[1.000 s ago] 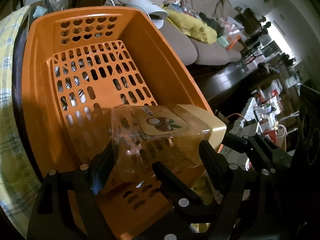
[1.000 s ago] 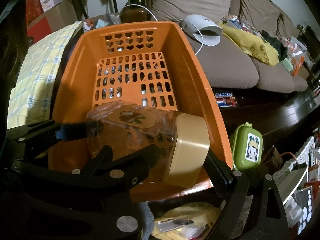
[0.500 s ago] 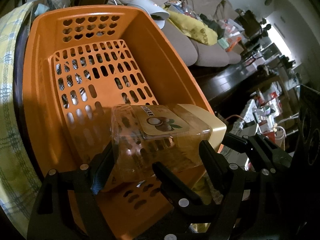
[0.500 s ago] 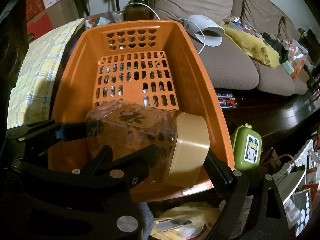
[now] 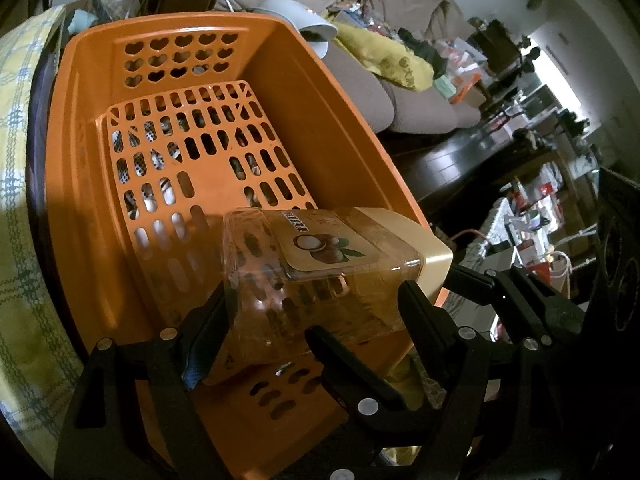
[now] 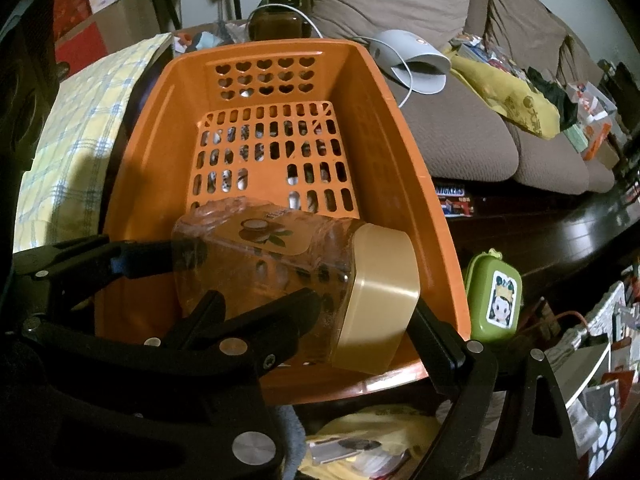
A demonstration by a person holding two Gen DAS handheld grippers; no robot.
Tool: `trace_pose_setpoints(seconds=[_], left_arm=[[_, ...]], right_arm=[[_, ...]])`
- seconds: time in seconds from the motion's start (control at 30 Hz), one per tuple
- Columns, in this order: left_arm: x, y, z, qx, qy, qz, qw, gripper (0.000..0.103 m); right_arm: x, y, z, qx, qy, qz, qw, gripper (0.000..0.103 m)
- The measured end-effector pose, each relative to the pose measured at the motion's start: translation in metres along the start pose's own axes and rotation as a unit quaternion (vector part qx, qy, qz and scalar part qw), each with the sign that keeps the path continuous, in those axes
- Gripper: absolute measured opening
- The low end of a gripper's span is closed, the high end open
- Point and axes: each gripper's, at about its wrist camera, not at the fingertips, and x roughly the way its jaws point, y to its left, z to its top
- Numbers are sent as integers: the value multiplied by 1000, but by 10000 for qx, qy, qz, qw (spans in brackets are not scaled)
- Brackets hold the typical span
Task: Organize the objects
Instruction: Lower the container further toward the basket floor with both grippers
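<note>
A clear plastic jar [image 5: 320, 280] with a tan lid [image 5: 424, 248] lies on its side over the near end of the orange slotted basket [image 5: 168, 26]. My left gripper [image 5: 312, 300] is shut on the jar's body, one finger at its base and the other near the lid. In the right wrist view the same jar [image 6: 264, 264] fills the near part of the basket [image 6: 260, 46]. My right gripper [image 6: 366, 306] is shut on its lid end [image 6: 380, 300]. One of the left gripper's fingers [image 6: 140, 258] shows at the jar's base. Nothing else lies in the basket.
A yellow checked cloth [image 6: 80, 120] lies left of the basket. A brown sofa [image 6: 460, 132] with a white device [image 6: 416, 64] and clutter stands to the right. A green case [image 6: 496, 300] sits by the basket's near right corner, on a dark table [image 5: 460, 160].
</note>
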Motion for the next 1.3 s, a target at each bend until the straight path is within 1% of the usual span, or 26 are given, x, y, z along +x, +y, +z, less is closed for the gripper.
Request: trace_pose_setpoints(seconds=[1.3], left_arm=[[5,-1,-1,-79,52,-16,10000,79]], right_arm=[[5,-6,-1,160,50,-28,9999,92]])
